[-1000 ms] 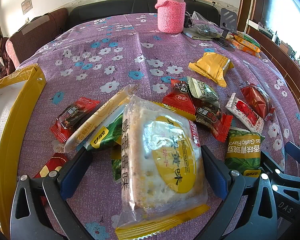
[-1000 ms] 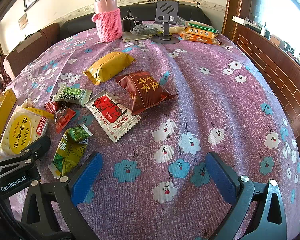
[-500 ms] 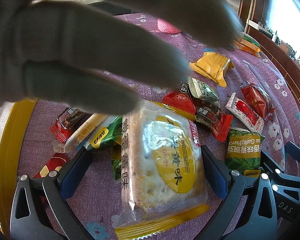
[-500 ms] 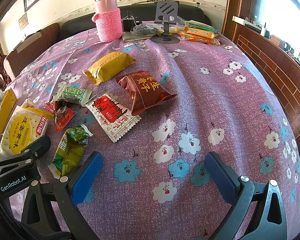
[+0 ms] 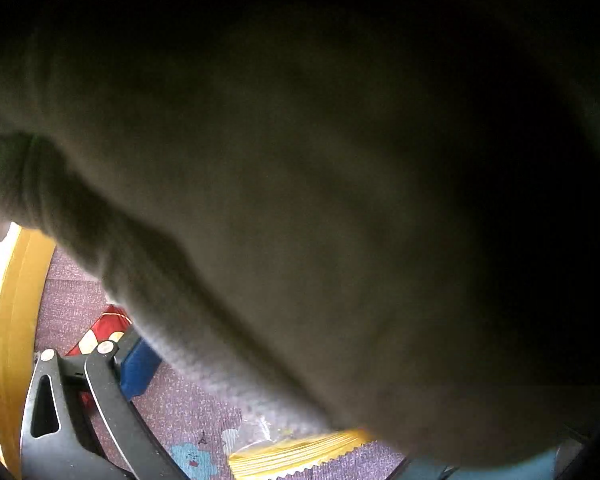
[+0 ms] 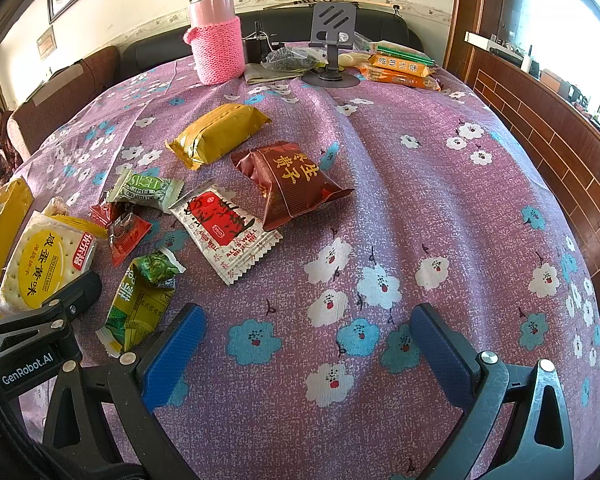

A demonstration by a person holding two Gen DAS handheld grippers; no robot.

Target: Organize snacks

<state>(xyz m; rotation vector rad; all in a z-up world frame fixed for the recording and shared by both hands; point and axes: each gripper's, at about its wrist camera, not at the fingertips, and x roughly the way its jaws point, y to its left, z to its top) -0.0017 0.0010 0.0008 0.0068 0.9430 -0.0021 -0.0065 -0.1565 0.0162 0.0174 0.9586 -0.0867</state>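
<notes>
Right gripper (image 6: pixel 306 344) held low over the cloth, jaws spread wide apart, blue pads (image 6: pixel 172 350) empty. Left gripper's camera almost wholly covered by a blurred, dark hand (image 5: pixel 300 200) close to the lens; only the left finger with its blue pad (image 5: pixel 138 368) seen, so its jaw spacing unreadable.

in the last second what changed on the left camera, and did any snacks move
A blurred grey shape, finger-like half a second ago, has spread over nearly the whole left wrist view, leaving only one blue finger pad and a yellow wrapper edge. In the right wrist view the snacks, cracker pack and open right gripper stayed put.
</notes>
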